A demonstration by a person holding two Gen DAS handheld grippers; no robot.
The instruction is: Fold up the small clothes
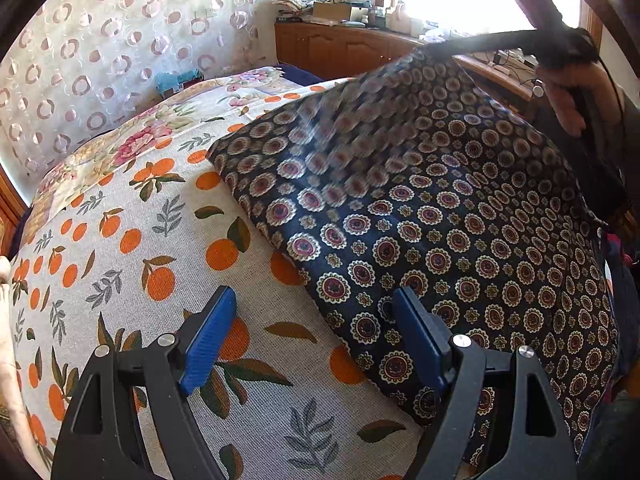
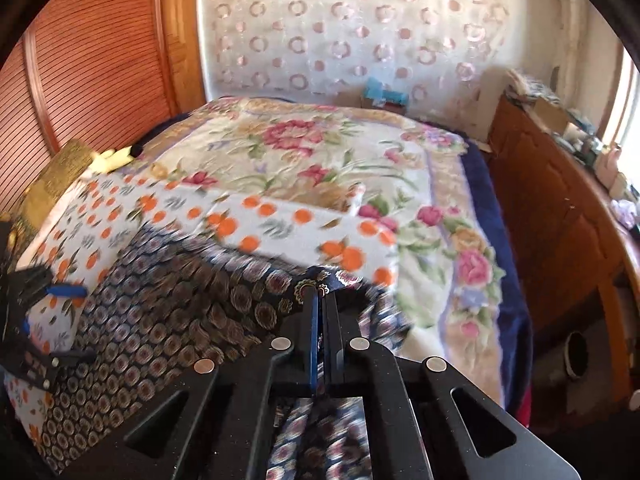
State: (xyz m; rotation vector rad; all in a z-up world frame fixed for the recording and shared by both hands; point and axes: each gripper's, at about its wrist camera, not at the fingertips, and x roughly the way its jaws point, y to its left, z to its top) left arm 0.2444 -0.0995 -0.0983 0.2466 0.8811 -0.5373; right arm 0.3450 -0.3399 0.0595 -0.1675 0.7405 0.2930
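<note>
Most of the bed (image 2: pixel 440 216) is taken up by a floral blanket (image 2: pixel 304 152), with an orange-print cloth (image 1: pixel 132 264) spread over the near part as the folding surface. On that cloth lies the dark patterned garment (image 1: pixel 460 240), one corner of it lifted off the bed by the right gripper (image 2: pixel 320 300). Its jaws are closed tight on the fabric — a bit of hem pokes out between them. The left gripper (image 1: pixel 312 336) is held low over the garment's near edge, jaws wide, nothing pinched; one pad sits over the garment, the other over the orange cloth.

For this fold to come out neat, the raised corner should probably be carried straight across and laid down edge to edge, while the near edge gets pinned or gripped by the left side so the whole piece isn't dragged along. The fabric looks thin and slippery, so a slow pull is likely safer.

Around the bed: a curtain with ring patterns (image 1: pixel 120 40), a slatted wooden headboard (image 2: pixel 100 60), and a cluttered wooden cabinet (image 1: pixel 340 48) under a bright window.
</note>
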